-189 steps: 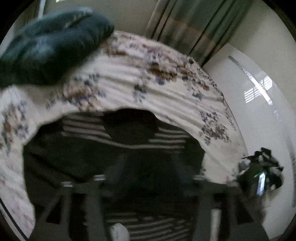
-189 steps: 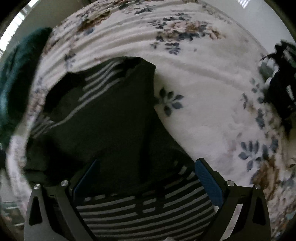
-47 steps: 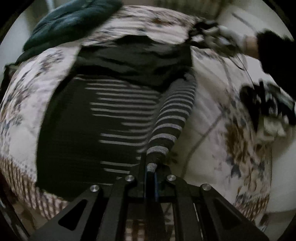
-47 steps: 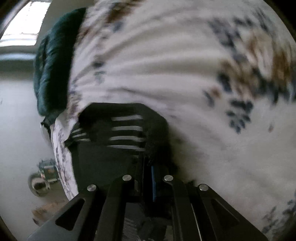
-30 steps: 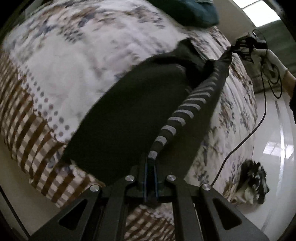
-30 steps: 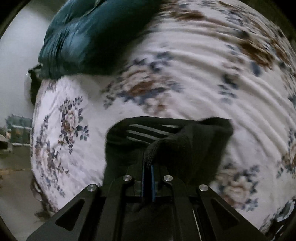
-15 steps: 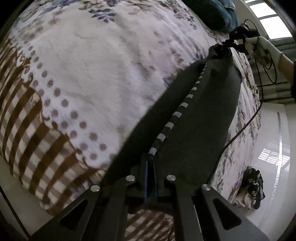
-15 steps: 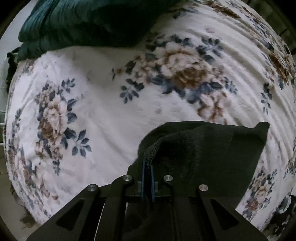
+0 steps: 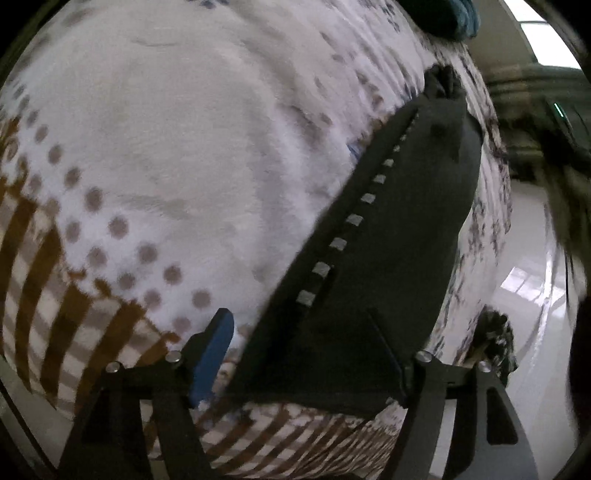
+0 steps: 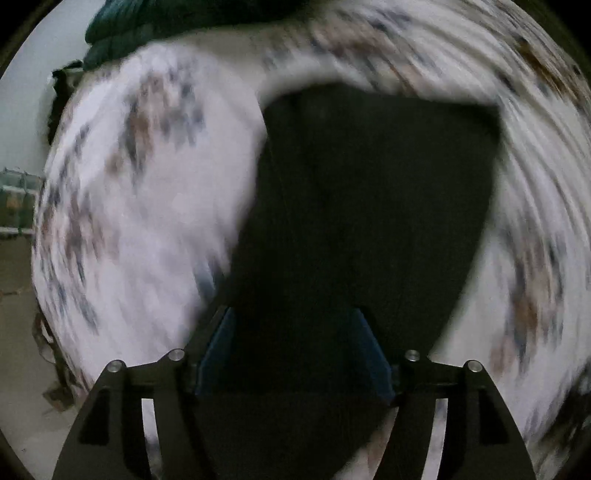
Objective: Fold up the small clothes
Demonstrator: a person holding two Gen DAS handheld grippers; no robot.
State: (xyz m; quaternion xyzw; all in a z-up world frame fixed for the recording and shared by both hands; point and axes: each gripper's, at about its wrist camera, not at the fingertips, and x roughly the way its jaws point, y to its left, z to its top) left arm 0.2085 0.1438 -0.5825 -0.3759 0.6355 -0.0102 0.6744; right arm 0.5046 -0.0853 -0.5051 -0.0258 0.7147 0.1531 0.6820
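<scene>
A dark striped garment lies folded lengthwise on the floral blanket, with a row of pale stripe ends along its left fold edge. My left gripper is open, its fingers straddling the garment's near end. In the right wrist view the garment is a dark slab on the blanket; the view is motion-blurred. My right gripper is open over the garment's other end, holding nothing.
A teal blanket lies bunched at the far end of the bed and also shows in the right wrist view. A dark bundle lies on the glossy white floor beside the bed. The blanket's brown checked border hangs at the near edge.
Both grippers were shut on the garment's ends half a second ago; now both have opened and let it go. The garment has dropped flat onto the blanket. The right view is moving fast.
</scene>
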